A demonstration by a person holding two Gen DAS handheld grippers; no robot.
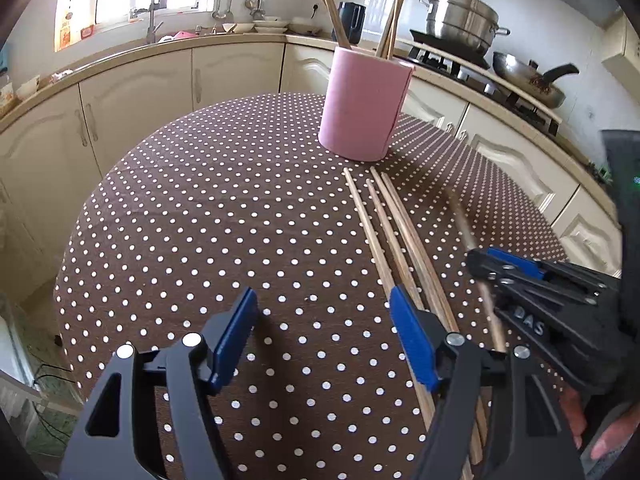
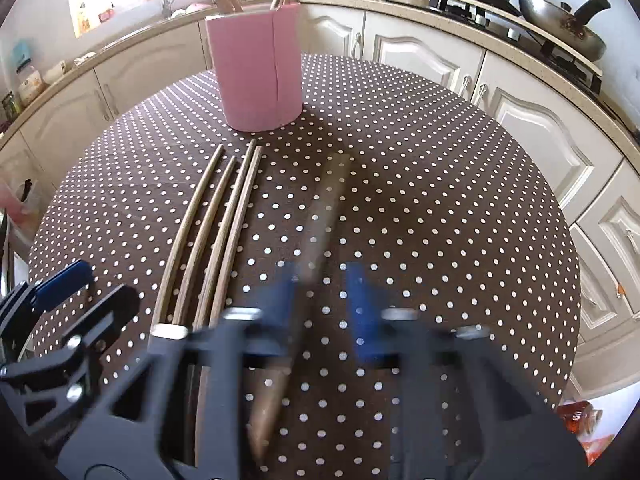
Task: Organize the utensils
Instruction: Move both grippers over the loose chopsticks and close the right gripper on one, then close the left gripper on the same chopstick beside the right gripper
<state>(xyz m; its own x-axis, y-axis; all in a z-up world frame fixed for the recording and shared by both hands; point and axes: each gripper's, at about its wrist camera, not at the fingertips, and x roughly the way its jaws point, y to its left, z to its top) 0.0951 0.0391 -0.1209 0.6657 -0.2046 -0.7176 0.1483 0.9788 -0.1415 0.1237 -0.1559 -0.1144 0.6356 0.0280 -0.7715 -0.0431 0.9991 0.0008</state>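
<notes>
Covering the round surface (image 1: pixel 200 200) is a brown white-dotted cloth, kitchen cabinets behind. Pink holder (image 1: pixel 362 104) stands upright at the far side with chopsticks sticking out. Four loose chopsticks (image 1: pixel 384 236) lie side by side just before it. Left gripper (image 1: pixel 324 340): fingers spread, nothing between them, right finger over the chopstick row. Right gripper (image 1: pixel 486 276): fingers clenched on one blurred chopstick (image 2: pixel 320 216), tip toward the holder. "DAS" readable on the right gripper body.
</notes>
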